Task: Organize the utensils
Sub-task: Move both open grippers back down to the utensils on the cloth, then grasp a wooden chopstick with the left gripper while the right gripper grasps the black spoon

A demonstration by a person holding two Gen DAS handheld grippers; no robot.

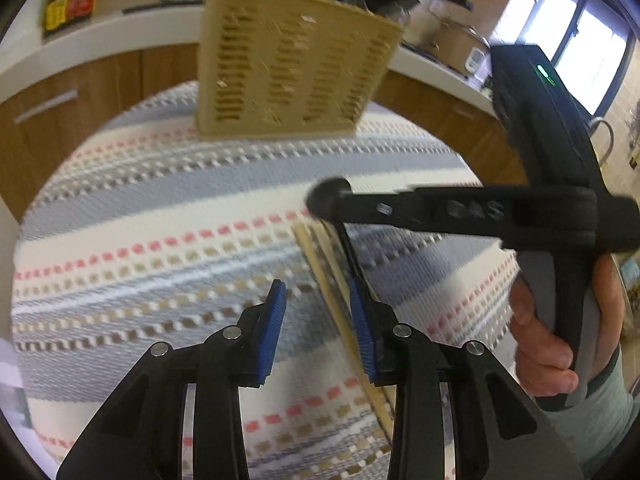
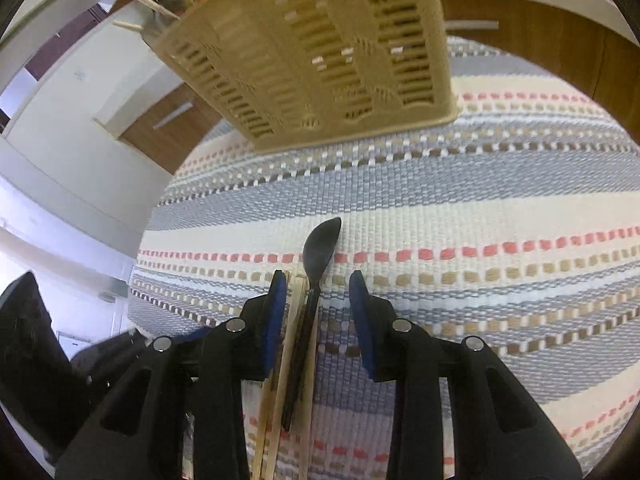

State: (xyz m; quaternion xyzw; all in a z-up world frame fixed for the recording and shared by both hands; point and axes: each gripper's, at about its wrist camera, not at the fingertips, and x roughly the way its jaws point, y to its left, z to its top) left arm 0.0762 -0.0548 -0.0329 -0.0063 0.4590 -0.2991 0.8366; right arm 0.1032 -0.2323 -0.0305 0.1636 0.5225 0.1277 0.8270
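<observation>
**A:** Striped woven cloth [image 2: 480, 208] covers the whole work surface, with wooden cabinet fronts behind it. Your slotted beige caddy [image 2: 320, 60] stands at the far side of the cloth, and it looks as if a few things already poke from its top, though blur hides what they are.

**B:** So what's left for me?

**A:** The black spoon [image 2: 320, 244] and the wooden chopsticks [image 2: 296, 320] lie loose on the cloth, side by side and touching. I'd judge sorting is under way, not finished.

**B:** And my grippers?

**A:** Your right gripper [image 2: 318, 304] has its jaws part open, straddling the spoon's handle and the chopsticks, pads not pressing on either. Your left gripper [image 1: 318, 320] is part open too; its right pad sits against the chopsticks [image 1: 340, 304], nothing between the pads.

**B:** Room to move?

**A:** Open cloth lies between the utensils and the caddy, so a lift and carry forward looks clear. Watch your own tools: the right gripper's body [image 1: 460, 210] crosses just ahead of the left one, near it. Cloth edges fall away at the near left.
</observation>
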